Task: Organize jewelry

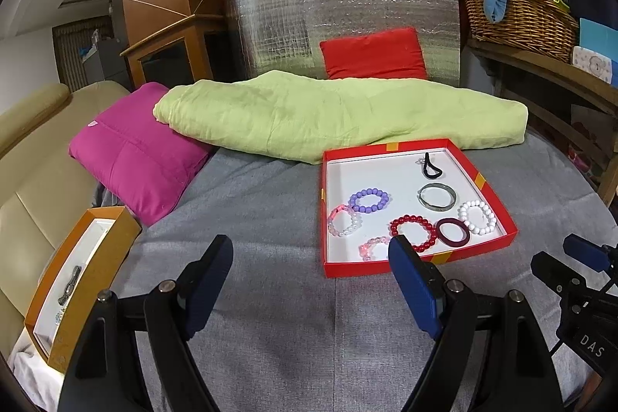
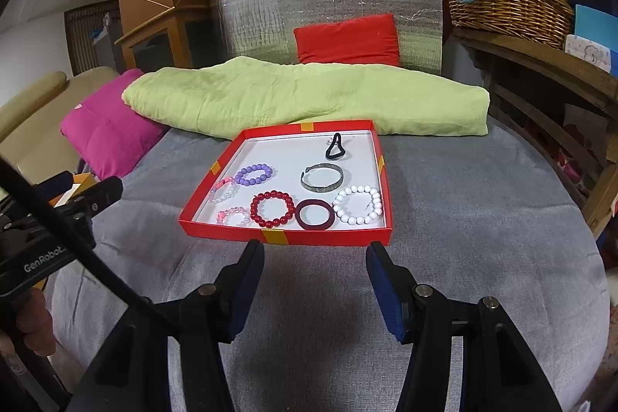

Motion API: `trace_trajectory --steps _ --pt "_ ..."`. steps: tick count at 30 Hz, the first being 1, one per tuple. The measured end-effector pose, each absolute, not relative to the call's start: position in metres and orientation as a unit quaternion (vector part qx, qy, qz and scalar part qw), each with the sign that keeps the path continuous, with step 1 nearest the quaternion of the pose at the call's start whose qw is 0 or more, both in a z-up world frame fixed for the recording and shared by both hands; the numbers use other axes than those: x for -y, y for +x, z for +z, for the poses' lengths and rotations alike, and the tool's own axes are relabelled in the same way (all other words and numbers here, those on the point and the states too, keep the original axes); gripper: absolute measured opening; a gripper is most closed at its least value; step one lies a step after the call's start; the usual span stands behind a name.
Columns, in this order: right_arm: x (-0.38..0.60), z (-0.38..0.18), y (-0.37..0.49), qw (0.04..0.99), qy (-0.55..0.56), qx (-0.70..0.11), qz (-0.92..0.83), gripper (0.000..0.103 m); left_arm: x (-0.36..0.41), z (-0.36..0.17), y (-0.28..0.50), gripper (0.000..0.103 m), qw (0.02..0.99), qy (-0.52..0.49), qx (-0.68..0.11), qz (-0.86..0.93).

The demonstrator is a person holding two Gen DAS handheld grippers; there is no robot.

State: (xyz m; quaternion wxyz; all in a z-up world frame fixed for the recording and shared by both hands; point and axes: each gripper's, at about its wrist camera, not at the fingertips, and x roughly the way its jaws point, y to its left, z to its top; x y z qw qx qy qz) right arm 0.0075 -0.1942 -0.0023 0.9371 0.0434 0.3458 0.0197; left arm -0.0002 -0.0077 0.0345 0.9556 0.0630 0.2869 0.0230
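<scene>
- Left gripper (image 1: 311,259) and right gripper (image 2: 314,259): both spread, holding nothing, near side of grey bed cover.
- Beaded bracelets and bangles lie in shallow red cardboard tray (image 2: 286,237); narrow orange box (image 1: 96,242) at left holds a few pieces.
- Sorting stage undeterminable.

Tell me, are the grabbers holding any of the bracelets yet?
No, nothing is held. The left gripper and the right gripper both have open jaws with only grey blanket between them. The bracelets all lie in the red tray.
</scene>
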Motion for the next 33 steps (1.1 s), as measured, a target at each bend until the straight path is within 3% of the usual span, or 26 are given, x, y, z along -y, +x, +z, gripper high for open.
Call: trace_trajectory --steps 33 --pt "0.1955 -0.0033 0.0074 0.936 0.036 -0.349 0.013 0.06 0.008 0.0373 -0.0031 0.083 0.957 0.057 -0.283 0.019"
